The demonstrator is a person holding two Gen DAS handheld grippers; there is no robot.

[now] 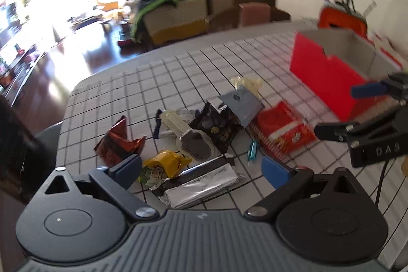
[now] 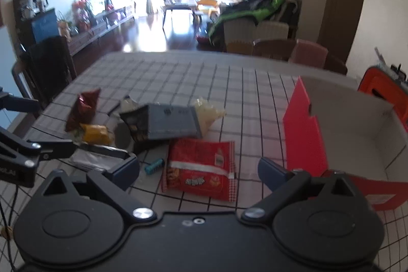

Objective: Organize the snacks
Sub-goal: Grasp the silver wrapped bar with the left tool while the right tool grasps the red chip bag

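In the left wrist view the left gripper (image 1: pixel 201 167) fills the bottom of the frame, its jaws spread wide and holding nothing, above a silver foil bar (image 1: pixel 204 185) whose near end is hidden behind the gripper body; the bar's long axis runs from lower left to upper right. Above it, in the middle of the frame, the snack pile lies on the checked tablecloth (image 1: pixel 158 78): a yellow packet (image 1: pixel 168 165), a dark red wrapper (image 1: pixel 117 144), a black packet (image 1: pixel 219 126) and a grey pouch (image 1: pixel 242 103) overlapping one another, their print too blurred to read. A red biscuit pack (image 1: pixel 283 131) lies right of centre, its long axis slanting toward the lower right. The red box (image 1: pixel 329 73) at upper right is smeared by motion and partly covered by the right gripper (image 1: pixel 339 111), whose fingers stand apart. In the right wrist view the right gripper (image 2: pixel 199 170) is likewise open and empty at the bottom, with the red biscuit pack flat between its fingertips and its long axis pointing away up the frame. The grey pouch hides part of the pile at centre left. The red box is cut off at the right edge, and the left gripper is cropped at the left edge.
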